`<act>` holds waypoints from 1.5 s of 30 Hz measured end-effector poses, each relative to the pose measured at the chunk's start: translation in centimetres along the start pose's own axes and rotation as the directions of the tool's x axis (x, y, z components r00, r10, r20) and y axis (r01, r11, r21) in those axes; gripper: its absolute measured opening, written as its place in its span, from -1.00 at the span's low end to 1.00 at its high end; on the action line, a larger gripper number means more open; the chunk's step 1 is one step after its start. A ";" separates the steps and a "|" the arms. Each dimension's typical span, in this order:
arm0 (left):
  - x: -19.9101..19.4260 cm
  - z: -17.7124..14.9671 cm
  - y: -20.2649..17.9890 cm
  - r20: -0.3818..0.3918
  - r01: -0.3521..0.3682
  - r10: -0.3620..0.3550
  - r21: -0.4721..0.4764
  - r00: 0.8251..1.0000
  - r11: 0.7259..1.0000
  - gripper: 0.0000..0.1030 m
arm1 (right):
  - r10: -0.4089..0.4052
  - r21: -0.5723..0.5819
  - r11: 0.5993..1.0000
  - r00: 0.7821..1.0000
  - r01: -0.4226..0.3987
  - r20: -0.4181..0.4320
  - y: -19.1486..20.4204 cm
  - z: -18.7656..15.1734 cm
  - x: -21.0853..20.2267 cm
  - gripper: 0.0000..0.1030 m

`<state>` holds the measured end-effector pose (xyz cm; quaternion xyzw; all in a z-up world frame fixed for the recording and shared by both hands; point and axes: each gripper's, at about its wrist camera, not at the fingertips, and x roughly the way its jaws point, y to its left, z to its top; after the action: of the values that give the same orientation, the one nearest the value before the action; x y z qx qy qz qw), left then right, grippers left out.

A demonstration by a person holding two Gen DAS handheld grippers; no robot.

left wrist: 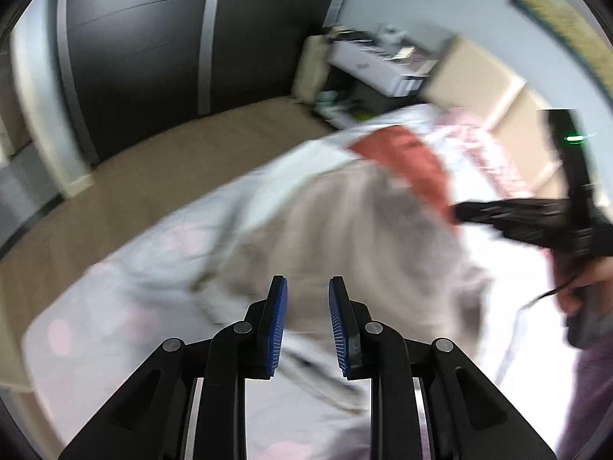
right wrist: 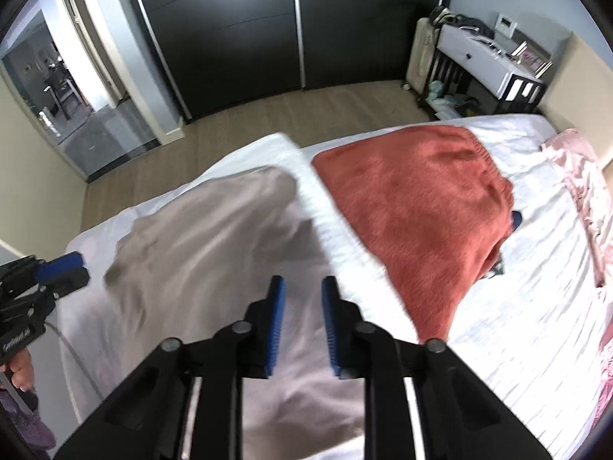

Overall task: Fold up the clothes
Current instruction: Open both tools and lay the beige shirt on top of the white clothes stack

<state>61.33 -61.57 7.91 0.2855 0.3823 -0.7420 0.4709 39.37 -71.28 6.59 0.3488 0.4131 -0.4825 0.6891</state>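
Observation:
A beige garment (right wrist: 199, 253) lies spread and rumpled on the white bed sheet (right wrist: 498, 306), and it shows blurred in the left wrist view (left wrist: 345, 237). Beside it, further up the bed, lies a rust-red knitted sweater (right wrist: 421, 211) (left wrist: 406, 157). My right gripper (right wrist: 303, 283) hovers above the beige garment, jaws a little apart with nothing between them. My left gripper (left wrist: 308, 283) also hangs over the beige garment, open and empty. Each gripper appears in the other's view: the left (right wrist: 78, 266) at the garment's left edge, the right (left wrist: 463, 212) near the sweater.
A pink garment (right wrist: 574, 168) lies crumpled near the beige headboard (right wrist: 574, 73). A white bedside shelf unit (right wrist: 479, 57) stands beyond the bed corner. Dark wardrobe doors (right wrist: 230, 19) face the bed across a strip of wooden floor (right wrist: 268, 115). An open doorway (right wrist: 57, 76) is at the left.

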 end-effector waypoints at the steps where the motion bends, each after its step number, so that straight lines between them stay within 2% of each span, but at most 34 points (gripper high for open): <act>1: 0.4 -0.1 -0.8 -0.014 0.021 -0.021 0.016 1.000 1.000 -0.53 | 0.011 0.004 1.000 1.000 -0.011 -0.014 0.1 -0.4 0.1 -0.74; 3: 1.2 -0.5 -2.3 -0.035 0.034 -0.033 0.048 0.999 0.998 -0.53 | -0.002 0.002 1.000 0.999 0.002 -0.041 0.3 -1.0 0.5 -0.78; 7: 3.6 -1.4 -4.5 -0.094 0.011 -0.001 0.112 0.996 0.994 -0.53 | -0.050 0.018 0.999 0.995 0.052 -0.086 0.0 -2.3 1.6 -0.85; 10: 5.5 -2.3 -5.0 -0.135 -0.055 0.077 0.159 0.988 0.986 -0.54 | -0.038 0.054 0.998 0.993 0.044 -0.108 -1.2 -2.7 2.9 -0.93; 15: 7.2 -3.4 -4.6 -0.175 -0.086 0.122 0.200 0.977 0.976 -0.52 | 0.003 0.101 0.995 0.991 0.011 -0.135 -2.5 -3.1 4.9 -1.00; 18: 8.0 -3.8 -4.8 -0.184 -0.099 0.142 0.225 0.973 0.969 -0.52 | -0.007 0.091 0.996 0.989 0.020 -0.148 -2.3 -3.3 5.8 -1.00; 22: 8.0 -3.6 -4.6 -0.187 -0.091 0.132 0.211 0.974 0.973 -0.51 | -0.015 0.087 0.996 0.989 0.028 -0.146 -2.2 -3.8 5.4 -1.00; 27: 6.4 -4.0 -4.7 -0.153 -0.067 0.101 0.208 0.983 0.976 -0.51 | 0.008 0.124 0.992 0.993 0.007 -0.122 -2.9 -4.6 2.8 -1.00; 31: 4.3 -4.5 -5.3 -0.112 -0.057 0.080 0.194 0.990 0.979 -0.50 | -0.038 0.149 0.987 0.992 0.056 -0.120 -3.8 -6.1 0.6 -0.98; 34: 2.9 -4.4 -6.5 -0.076 -0.023 0.039 0.206 0.996 0.978 -0.50 | -0.085 0.165 0.981 0.989 0.104 -0.121 -4.3 -7.3 -1.0 -0.91; 38: 2.6 -4.6 -8.5 -0.073 0.026 -0.009 0.237 0.997 0.971 -0.50 | -0.080 0.168 0.981 0.991 0.098 -0.106 -4.1 -9.3 -2.8 -0.91; 40: 3.5 -4.9 -9.8 -0.105 0.026 0.003 0.272 0.994 0.962 -0.50 | -0.103 0.175 0.977 0.987 0.125 -0.126 -4.5 -10.0 -2.4 -0.91; 42: 4.1 -5.4 -10.5 -0.120 -0.003 0.042 0.312 0.992 0.950 -0.50 | -0.116 0.198 0.969 0.981 0.146 -0.156 -5.2 -10.8 -1.7 -0.91; 45: 4.7 -5.9 -10.5 -0.140 -0.031 0.080 0.325 0.987 0.945 -0.50 | -0.136 0.243 0.953 0.974 0.178 -0.182 -6.5 -12.2 -1.4 -0.91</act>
<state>50.21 -56.10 4.09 0.4246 0.2826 -0.7569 0.4086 30.10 -61.88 2.24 0.4397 0.4285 -0.5553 0.5610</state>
